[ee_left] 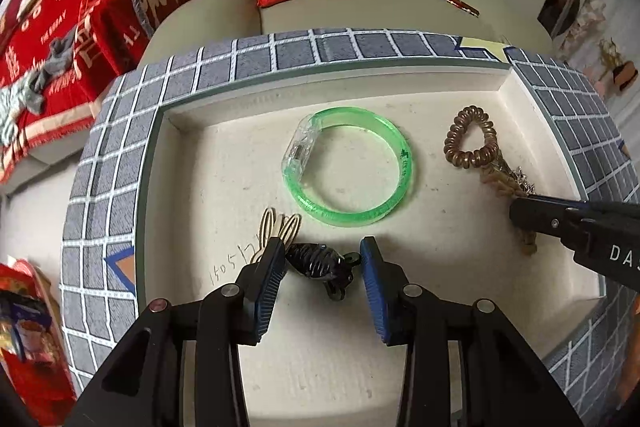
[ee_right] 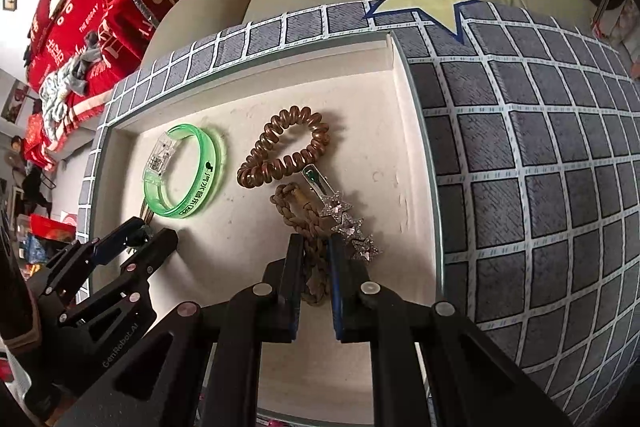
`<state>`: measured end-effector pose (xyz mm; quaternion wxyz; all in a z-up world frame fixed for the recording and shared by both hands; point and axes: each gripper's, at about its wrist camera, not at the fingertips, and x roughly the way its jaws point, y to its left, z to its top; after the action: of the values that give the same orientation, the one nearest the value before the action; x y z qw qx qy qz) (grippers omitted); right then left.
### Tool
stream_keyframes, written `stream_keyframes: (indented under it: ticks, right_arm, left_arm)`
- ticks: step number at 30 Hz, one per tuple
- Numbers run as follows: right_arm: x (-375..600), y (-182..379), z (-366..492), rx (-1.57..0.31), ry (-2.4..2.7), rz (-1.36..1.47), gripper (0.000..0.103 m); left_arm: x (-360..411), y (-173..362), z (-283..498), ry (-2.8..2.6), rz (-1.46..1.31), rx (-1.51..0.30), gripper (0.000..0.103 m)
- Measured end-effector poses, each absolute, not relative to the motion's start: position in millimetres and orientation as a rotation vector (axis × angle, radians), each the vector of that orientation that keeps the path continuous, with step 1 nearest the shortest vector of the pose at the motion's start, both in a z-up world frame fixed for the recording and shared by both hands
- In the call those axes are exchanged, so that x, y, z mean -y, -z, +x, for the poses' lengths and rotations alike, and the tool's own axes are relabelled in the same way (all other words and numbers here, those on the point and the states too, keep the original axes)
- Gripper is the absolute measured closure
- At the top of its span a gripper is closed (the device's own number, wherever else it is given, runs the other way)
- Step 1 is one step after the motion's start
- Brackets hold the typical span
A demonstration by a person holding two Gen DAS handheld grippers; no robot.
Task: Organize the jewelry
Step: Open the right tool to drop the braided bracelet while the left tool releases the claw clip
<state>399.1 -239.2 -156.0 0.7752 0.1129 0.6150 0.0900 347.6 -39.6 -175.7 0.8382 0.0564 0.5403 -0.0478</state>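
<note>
Both grippers sit low over the white tray point(ee_left: 224, 155). Left gripper point(ee_left: 322, 259) is spread wide around a black hair clip point(ee_left: 320, 263) by the tray's near edge. Right gripper point(ee_right: 313, 247) is pinching a brown braided band point(ee_right: 310, 247) near the right wall. Green bangle point(ee_left: 348, 167) lies mid-tray, with the coiled brown hair tie point(ee_right: 284, 151) beside it and a star clip point(ee_right: 344, 223) touching the braid.
</note>
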Motion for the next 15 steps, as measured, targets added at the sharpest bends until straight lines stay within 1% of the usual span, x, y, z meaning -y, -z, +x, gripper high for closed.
stream_keyframes:
  ticks: [7,10,11,12,13,14,15]
  right_arm:
    - [237.6,155.3,400.1,-1.335,-0.195,0.237,0.088]
    - [236.5,156.6,400.3,-1.336,-0.199,0.244,0.085]
    - [235.8,156.2,400.3,-1.337,-0.206,0.249,0.079]
    - [235.4,156.3,400.2,-1.336,-0.208,0.251,0.065]
    - [235.1,155.5,399.7,-1.334,-0.211,0.254,0.056]
    - [235.5,155.1,399.3,-1.334,-0.21,0.256,0.044]
    - [236.5,154.3,398.3,-1.329,-0.21,0.262,0.044]
  left_arm:
    - [40.0,175.0,348.9,0.097,0.119,-1.146,0.049]
    - [41.4,175.2,349.0,0.093,0.125,-1.145,0.049]
    - [41.7,175.1,349.0,0.091,0.126,-1.146,0.049]
    - [42.0,175.3,349.0,0.09,0.126,-1.146,0.049]
    - [42.2,175.1,349.1,0.088,0.126,-1.148,0.048]
    - [42.3,175.3,349.0,0.088,0.125,-1.149,0.048]
    - [42.5,175.3,348.7,0.086,0.123,-1.15,0.047]
